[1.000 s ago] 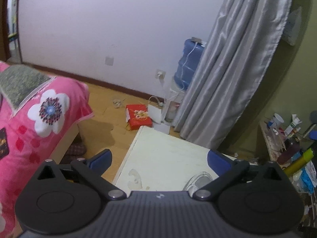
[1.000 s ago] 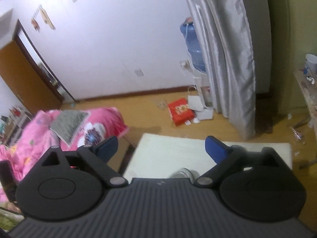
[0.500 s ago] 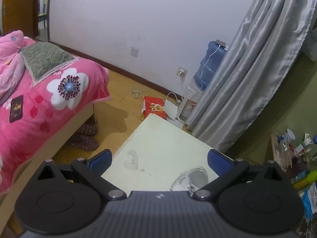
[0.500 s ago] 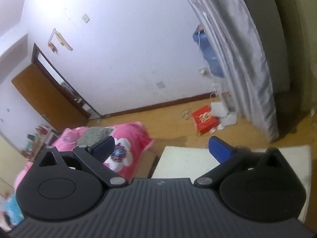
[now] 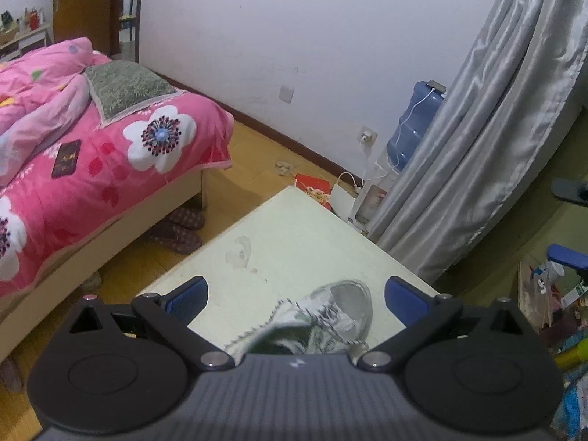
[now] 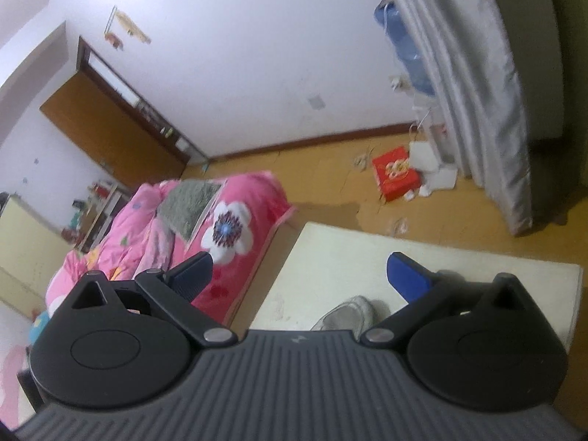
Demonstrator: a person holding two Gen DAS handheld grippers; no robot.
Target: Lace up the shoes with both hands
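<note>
pink floral quilted bed at left, beside surface | left gripper spread wide, ribbed blue pads, holding nothing | worn grey-white mesh sneaker with loose laces lies on smooth cream rectangular surface, below both grippers | right gripper spread wide, empty | glossy grey curtain at right

Left gripper: dark grey ribbed housing, small pale lightning-bolt mark at top centre. To either side of that mark, a round black disc with a raised inner circle, topped by a triangular cut-out bracket. Black link arms run from silver rivets beside the mark out to two blue-padded fingers.

Right gripper: same build, with ribbed grey housing, black discs, silver rivets and blue pads.
</note>
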